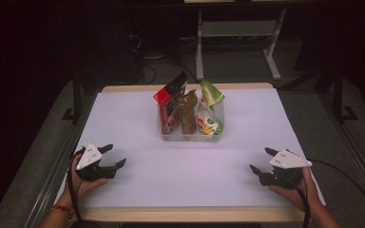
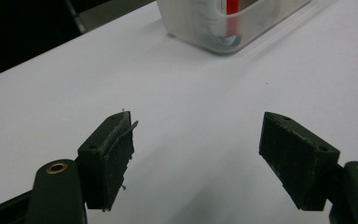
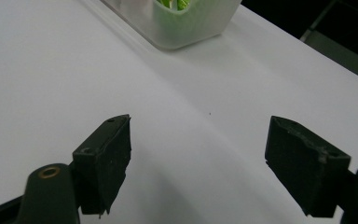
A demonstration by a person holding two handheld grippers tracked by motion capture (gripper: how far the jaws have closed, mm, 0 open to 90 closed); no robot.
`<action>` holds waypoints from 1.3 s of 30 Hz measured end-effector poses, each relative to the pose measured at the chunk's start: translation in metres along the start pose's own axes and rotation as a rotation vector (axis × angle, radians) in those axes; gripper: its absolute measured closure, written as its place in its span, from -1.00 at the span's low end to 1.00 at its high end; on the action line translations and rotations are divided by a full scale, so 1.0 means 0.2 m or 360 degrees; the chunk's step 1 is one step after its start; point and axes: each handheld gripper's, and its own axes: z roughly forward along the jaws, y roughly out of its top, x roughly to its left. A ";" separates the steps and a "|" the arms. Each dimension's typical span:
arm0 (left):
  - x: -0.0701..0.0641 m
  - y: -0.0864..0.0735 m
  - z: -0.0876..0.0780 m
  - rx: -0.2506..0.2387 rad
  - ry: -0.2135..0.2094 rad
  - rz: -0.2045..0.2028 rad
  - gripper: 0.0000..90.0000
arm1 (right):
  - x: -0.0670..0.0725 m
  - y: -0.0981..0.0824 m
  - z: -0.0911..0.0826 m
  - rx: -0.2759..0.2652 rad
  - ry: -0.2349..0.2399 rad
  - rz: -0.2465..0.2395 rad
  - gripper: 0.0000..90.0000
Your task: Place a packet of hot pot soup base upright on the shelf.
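Observation:
A clear plastic bin [image 1: 190, 137] stands mid-table, toward the far side, holding three upright snack pouches: a red one [image 1: 169, 105], a brown one [image 1: 187, 110] and a green one [image 1: 210, 107]. My left gripper [image 1: 114, 156] rests low near the table's front left, open, with nothing between its pads [image 2: 108, 154]. At the front right, my right gripper [image 1: 261, 160] is also open and empty. Both point toward the bin, whose corner shows in the left gripper view [image 2: 223, 28] and in the right gripper view [image 3: 186, 28].
The table [image 1: 138, 185] is covered in white, with a wooden edge at front and back. Dark floor, cables and a white desk frame [image 1: 271, 52] lie beyond the far edge. Metal rails run along both sides of the table.

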 end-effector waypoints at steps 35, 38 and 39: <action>0.03 -0.16 -0.22 -0.0180 0.0092 -0.0221 -0.44 | -0.05 -0.20 -0.16 -0.0163 -0.0202 0.0291 -0.56; 0.03 -0.16 -0.21 -0.0172 0.0092 -0.0215 -0.44 | -0.04 -0.19 -0.16 -0.0158 -0.0208 0.0277 -0.56; 0.03 -0.16 -0.21 -0.0176 0.0086 -0.0218 -0.44 | -0.04 -0.19 -0.16 -0.0162 -0.0206 0.0280 -0.56</action>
